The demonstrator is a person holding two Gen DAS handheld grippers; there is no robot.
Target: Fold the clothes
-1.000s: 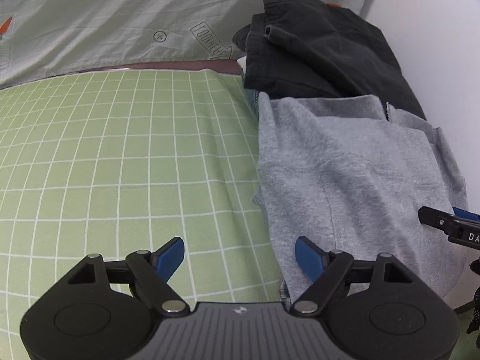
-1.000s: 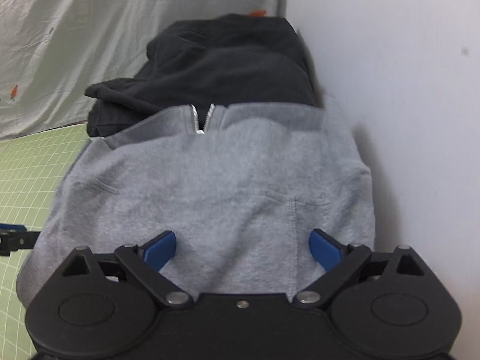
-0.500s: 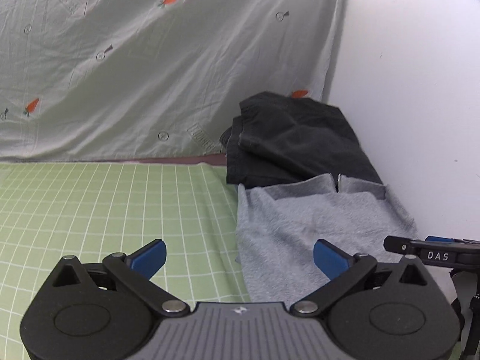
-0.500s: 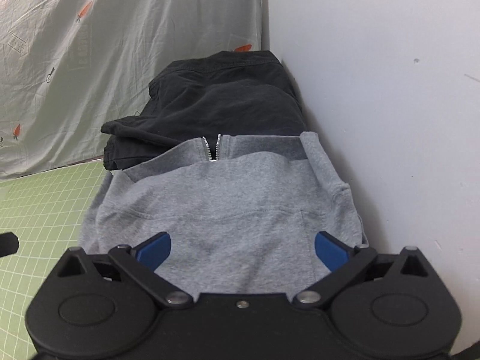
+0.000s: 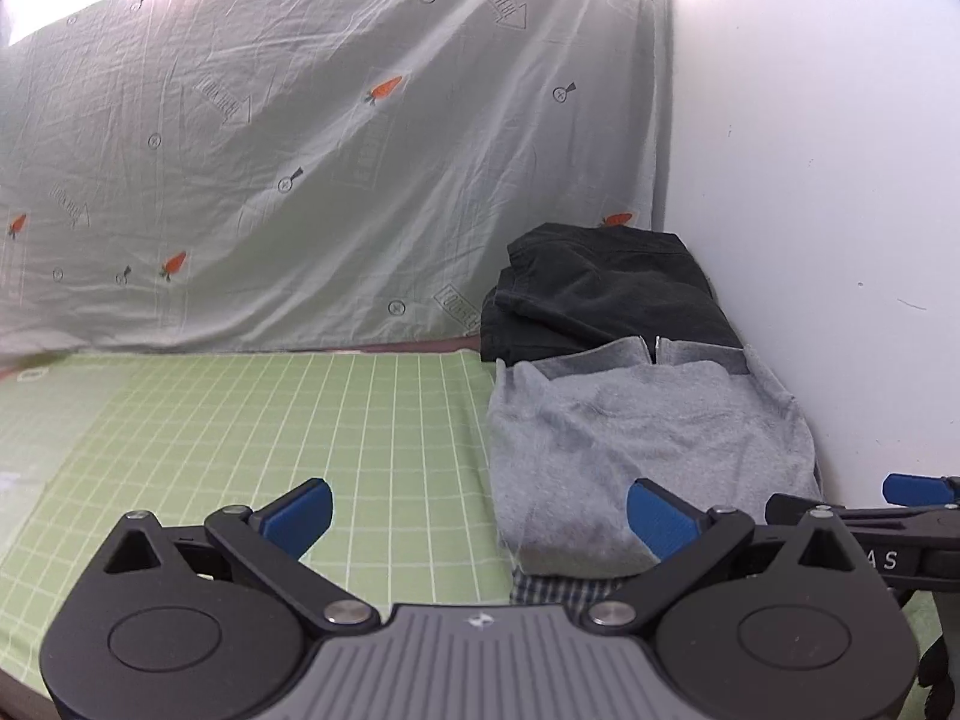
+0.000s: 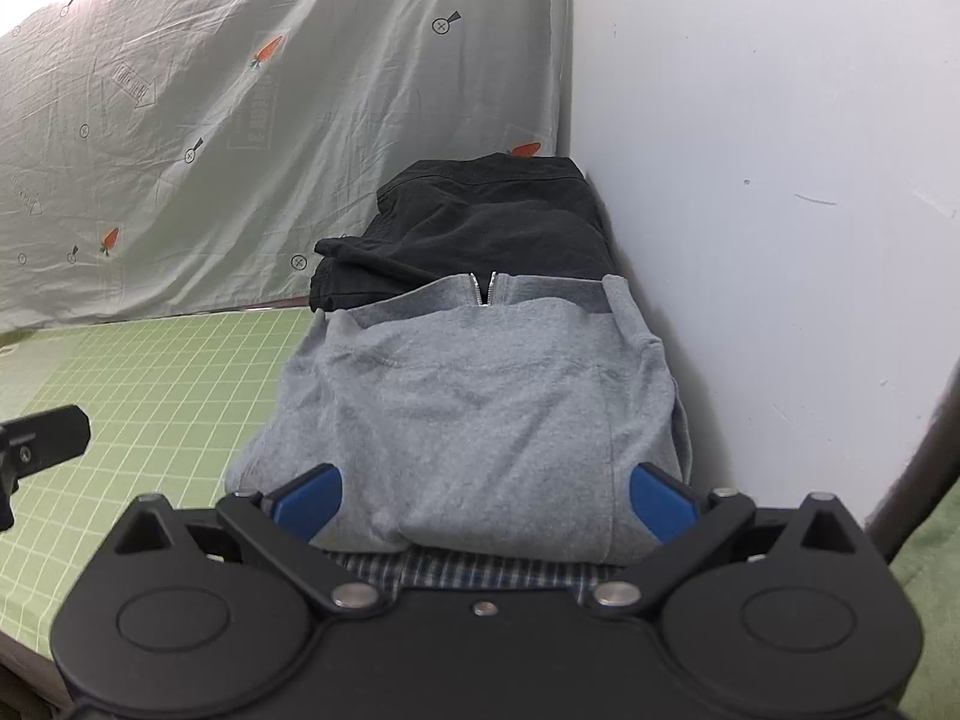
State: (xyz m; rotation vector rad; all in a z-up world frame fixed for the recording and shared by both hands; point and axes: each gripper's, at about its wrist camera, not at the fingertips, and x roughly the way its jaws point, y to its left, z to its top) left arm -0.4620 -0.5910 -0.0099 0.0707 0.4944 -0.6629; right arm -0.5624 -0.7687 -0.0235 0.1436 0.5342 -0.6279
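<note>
A folded grey zip-neck sweater (image 5: 648, 432) (image 6: 480, 396) lies on top of a plaid cloth (image 6: 480, 567) at the right end of the green grid mat (image 5: 240, 420), against the wall. Behind it sits a folded black garment (image 5: 600, 294) (image 6: 480, 222). My left gripper (image 5: 480, 516) is open and empty, hovering in front of the sweater's left edge and above the mat. My right gripper (image 6: 485, 498) is open too and holds nothing, pulled back from the sweater's near edge. One blue fingertip (image 5: 912, 487) of the right gripper shows in the left wrist view.
A pale sheet printed with carrots (image 5: 300, 150) hangs behind the mat. A white wall (image 5: 810, 180) bounds the stack on the right. The mat to the left of the clothes is bare. A dark bar (image 6: 918, 462) leans at the right edge.
Both grippers have drawn back and risen from the grey sweater, so the stack looks smaller and more sheet shows. The left jaws have spread wider. The clothes have not moved.
</note>
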